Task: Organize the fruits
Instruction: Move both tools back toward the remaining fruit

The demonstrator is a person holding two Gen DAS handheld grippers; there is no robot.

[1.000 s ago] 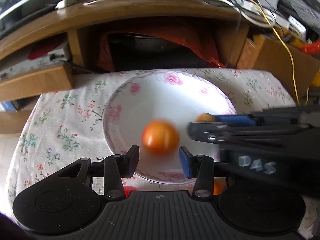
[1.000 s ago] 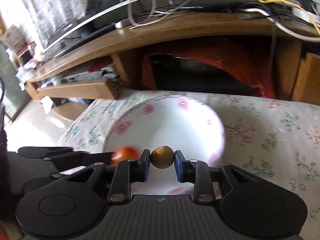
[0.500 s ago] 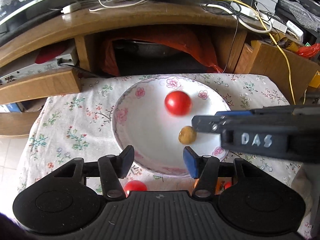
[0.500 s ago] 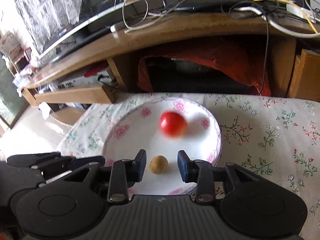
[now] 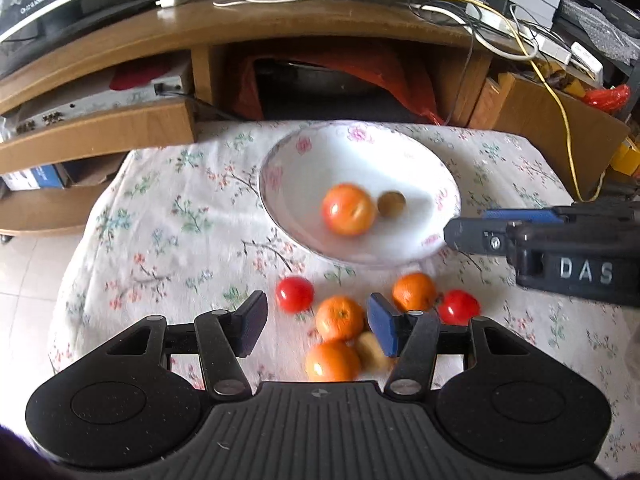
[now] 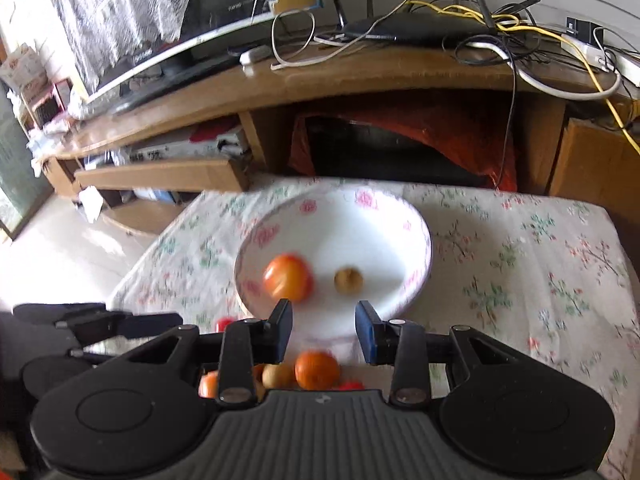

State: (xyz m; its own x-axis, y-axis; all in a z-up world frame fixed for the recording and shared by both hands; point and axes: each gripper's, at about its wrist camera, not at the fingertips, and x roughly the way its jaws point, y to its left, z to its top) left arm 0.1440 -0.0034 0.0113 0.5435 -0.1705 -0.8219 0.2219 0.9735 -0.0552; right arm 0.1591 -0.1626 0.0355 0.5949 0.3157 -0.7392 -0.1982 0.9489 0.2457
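Observation:
A white flowered bowl [image 5: 272, 184] [image 6: 424, 240] stands on the flowered cloth. In it lie a red-orange tomato [image 5: 348, 210] [image 6: 288, 276], blurred, and a small brown fruit [image 5: 391, 203] [image 6: 349, 280]. Nearer on the cloth lie two red tomatoes [image 5: 295, 294] [image 5: 459, 306], three oranges [image 5: 339, 318] [image 5: 414, 292] [image 5: 332, 362] and a small yellowish fruit [image 5: 370, 350]. My left gripper [image 5: 316, 312] [image 6: 120, 324] hangs open above this pile, gripping nothing. My right gripper [image 6: 323, 320] [image 5: 480, 232] is open at the bowl's near rim, empty.
A wooden TV stand [image 5: 280, 28] with cables, a router [image 6: 420, 28] and a screen runs along the far side, close behind the bowl. The cloth-covered table [image 5: 168, 240] drops off to a tiled floor [image 6: 60, 248] on the left.
The right gripper let go of the brown fruit, which now lies in the bowl. The tomato has rolled about inside it. Both grippers drew back and rose, bringing the fruit pile into view.

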